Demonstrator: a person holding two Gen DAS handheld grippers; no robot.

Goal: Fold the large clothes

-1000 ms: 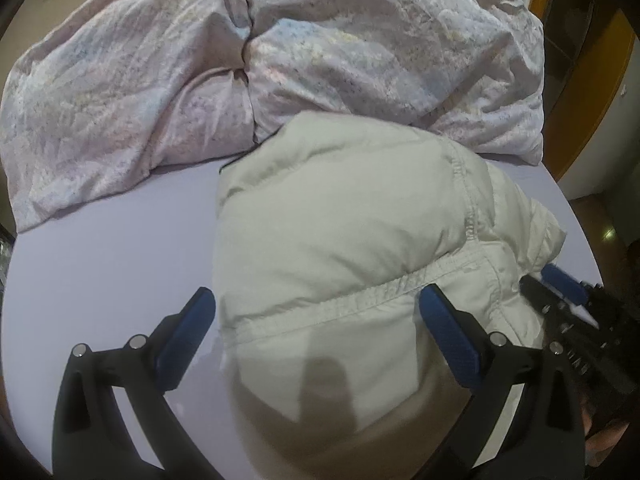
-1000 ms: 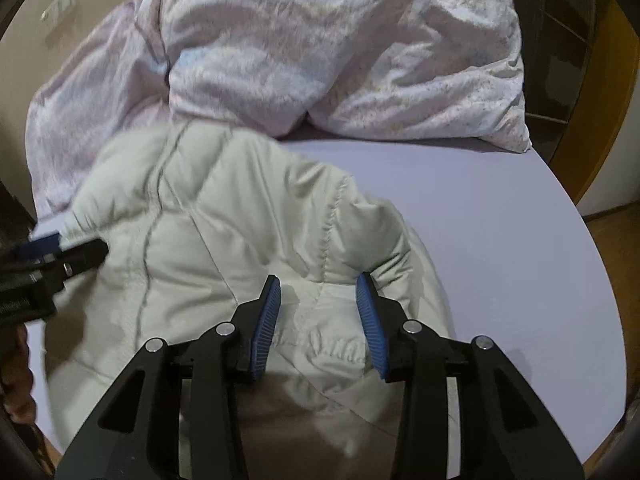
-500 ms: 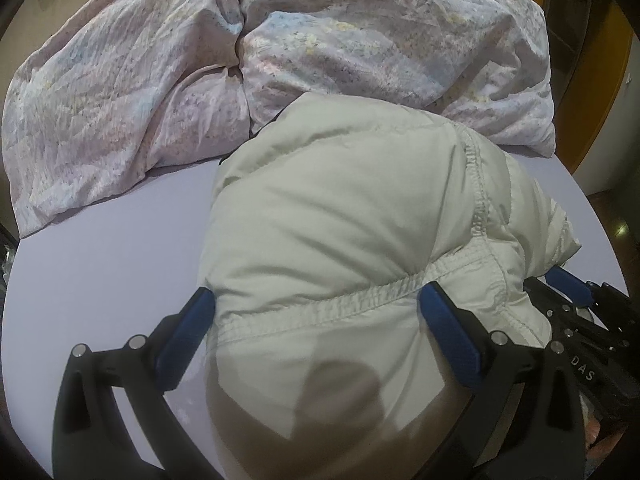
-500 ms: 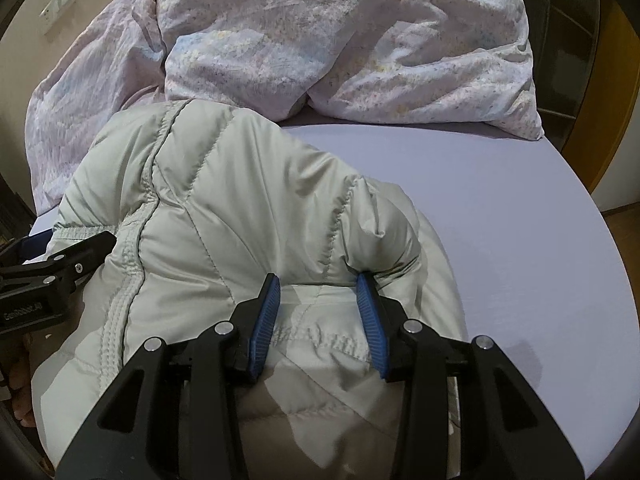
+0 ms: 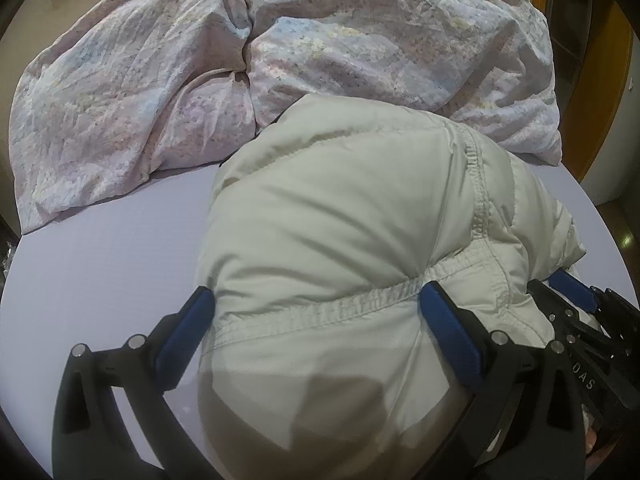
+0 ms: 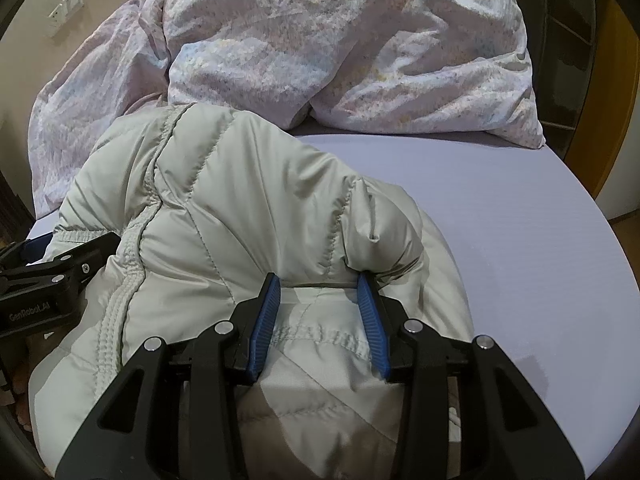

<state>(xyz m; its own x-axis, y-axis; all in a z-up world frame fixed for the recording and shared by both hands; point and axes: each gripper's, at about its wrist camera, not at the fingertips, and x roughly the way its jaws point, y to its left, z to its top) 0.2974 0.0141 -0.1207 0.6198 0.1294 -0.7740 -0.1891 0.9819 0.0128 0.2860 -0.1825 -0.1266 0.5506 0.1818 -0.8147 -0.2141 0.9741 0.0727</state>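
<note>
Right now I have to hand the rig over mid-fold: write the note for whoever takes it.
Left gripper: open wide, fingers straddling the near stitched hem of the puffer jacket; gripping nothing.
Right gripper: partly open around a puffy fold at the jacket's right side; not clamped.
The jacket lies bunched in a thick mound on the lavender sheet, its far edge against the floral duvet.
Done: it looks folded over at least once; how neatly, I cannot tell.
Left: probably press the air out, square the bundle, make any last fold.
</note>
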